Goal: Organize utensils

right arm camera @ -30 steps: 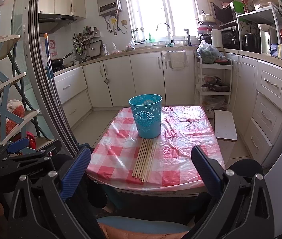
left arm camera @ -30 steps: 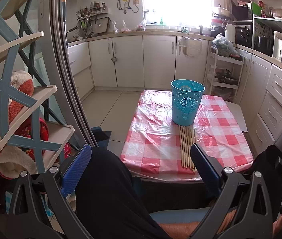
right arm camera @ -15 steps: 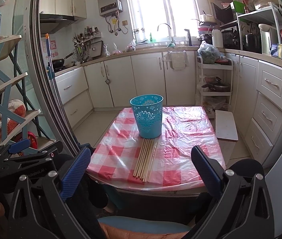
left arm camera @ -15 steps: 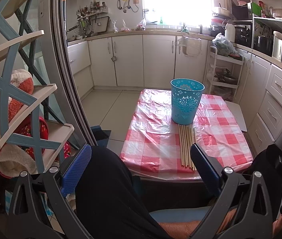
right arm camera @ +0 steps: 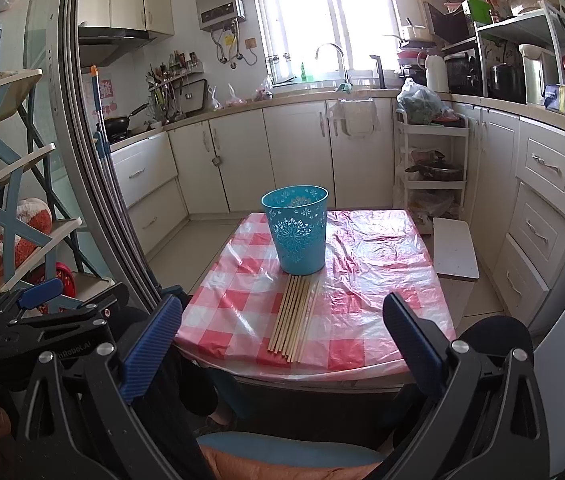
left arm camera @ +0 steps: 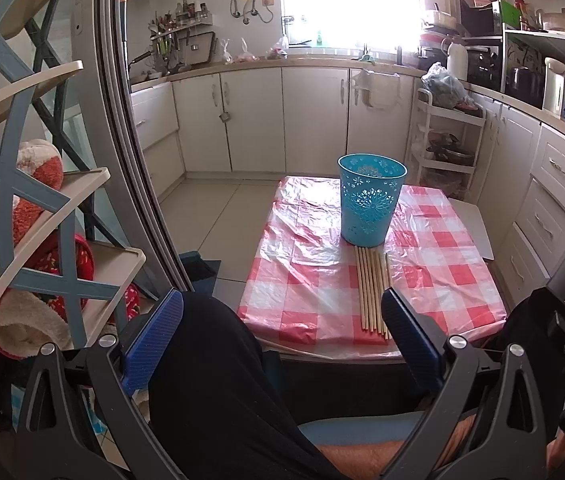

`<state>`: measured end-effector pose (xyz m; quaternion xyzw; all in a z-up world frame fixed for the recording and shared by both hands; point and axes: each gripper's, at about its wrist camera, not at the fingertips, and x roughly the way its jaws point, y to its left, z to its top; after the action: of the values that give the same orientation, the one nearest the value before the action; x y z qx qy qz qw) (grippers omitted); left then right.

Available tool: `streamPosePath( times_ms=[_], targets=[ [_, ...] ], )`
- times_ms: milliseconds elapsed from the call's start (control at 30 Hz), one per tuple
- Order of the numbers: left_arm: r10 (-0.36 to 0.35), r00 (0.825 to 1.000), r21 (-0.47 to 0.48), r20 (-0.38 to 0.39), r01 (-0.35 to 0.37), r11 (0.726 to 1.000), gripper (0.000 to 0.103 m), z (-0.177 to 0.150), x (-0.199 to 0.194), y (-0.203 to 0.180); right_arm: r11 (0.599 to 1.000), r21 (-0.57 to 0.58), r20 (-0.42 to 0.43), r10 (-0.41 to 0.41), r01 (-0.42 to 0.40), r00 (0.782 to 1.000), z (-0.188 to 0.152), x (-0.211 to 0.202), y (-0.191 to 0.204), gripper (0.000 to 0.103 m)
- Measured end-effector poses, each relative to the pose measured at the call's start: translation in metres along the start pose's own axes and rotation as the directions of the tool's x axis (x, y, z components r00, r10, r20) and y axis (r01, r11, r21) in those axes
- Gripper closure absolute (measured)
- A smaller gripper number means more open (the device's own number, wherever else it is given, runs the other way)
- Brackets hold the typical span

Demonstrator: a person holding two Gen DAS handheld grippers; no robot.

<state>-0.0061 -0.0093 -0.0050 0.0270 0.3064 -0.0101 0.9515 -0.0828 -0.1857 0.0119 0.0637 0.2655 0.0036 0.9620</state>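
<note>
Several wooden chopsticks (left arm camera: 372, 292) (right arm camera: 296, 316) lie side by side on a small table with a red-and-white checked cloth (left arm camera: 310, 280) (right arm camera: 362, 280). A turquoise perforated bucket (left arm camera: 370, 200) (right arm camera: 298, 230) stands upright just beyond their far ends. My left gripper (left arm camera: 282, 332) is open, held low in front of the table over a person's dark-clothed leg (left arm camera: 218, 380). The right gripper (right arm camera: 282, 336) is also open and empty, short of the table's near edge. The left gripper's body (right arm camera: 42, 320) shows at the left of the right wrist view.
A blue-and-cream shelf rack (left arm camera: 42, 220) with slippers stands at the left by a sliding door frame (left arm camera: 122, 120). White kitchen cabinets (right arm camera: 282, 152) line the back and right. A white cart (right arm camera: 430, 160) and a low white stool (right arm camera: 454, 248) sit right of the table.
Both views have drifted very slightly; the table and bucket sit almost where they were. Neither gripper has changed its opening.
</note>
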Motion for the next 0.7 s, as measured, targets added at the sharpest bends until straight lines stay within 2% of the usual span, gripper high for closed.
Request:
streamPosePath(
  times_ms=[133, 233, 400, 467, 500, 700],
  targets=[
    [0.025, 0.999, 0.054, -0.024, -0.023, 0.998, 0.007, -0.005, 0.002, -0.007, 1.0, -0.007, -0.036, -0.01, 0.009, 0.999, 0.001, 0.004, -0.003, 0.006],
    [0.079, 0.995, 0.14, -0.058, -0.07, 0.988, 0.007, -0.001, 0.008, -0.009, 1.0, -0.003, -0.056, -0.01, 0.01, 0.998, 0.001, 0.007, -0.005, 0.006],
    [0.029, 0.997, 0.071, -0.068, -0.025, 0.997, 0.008, -0.002, 0.017, -0.004, 1.0, 0.016, -0.083, 0.0, 0.001, 0.997, 0.0, 0.016, -0.01, 0.006],
    [0.027, 0.997, 0.064, -0.072, -0.023, 0.998, 0.008, -0.003, 0.024, -0.001, 1.0, 0.03, -0.112, -0.003, 0.007, 0.994, 0.0, 0.024, -0.014, 0.006],
    [0.037, 0.998, 0.064, -0.05, -0.033, 0.997, 0.008, -0.003, 0.027, -0.001, 0.999, 0.038, -0.124, -0.006, 0.01, 0.992, -0.001, 0.028, -0.016, 0.006],
    [0.02, 0.995, 0.041, -0.1, -0.016, 0.999, 0.008, -0.004, 0.065, 0.006, 0.998, 0.021, -0.17, -0.05, 0.055, 0.984, -0.01, 0.069, -0.032, 0.006]
  ],
)
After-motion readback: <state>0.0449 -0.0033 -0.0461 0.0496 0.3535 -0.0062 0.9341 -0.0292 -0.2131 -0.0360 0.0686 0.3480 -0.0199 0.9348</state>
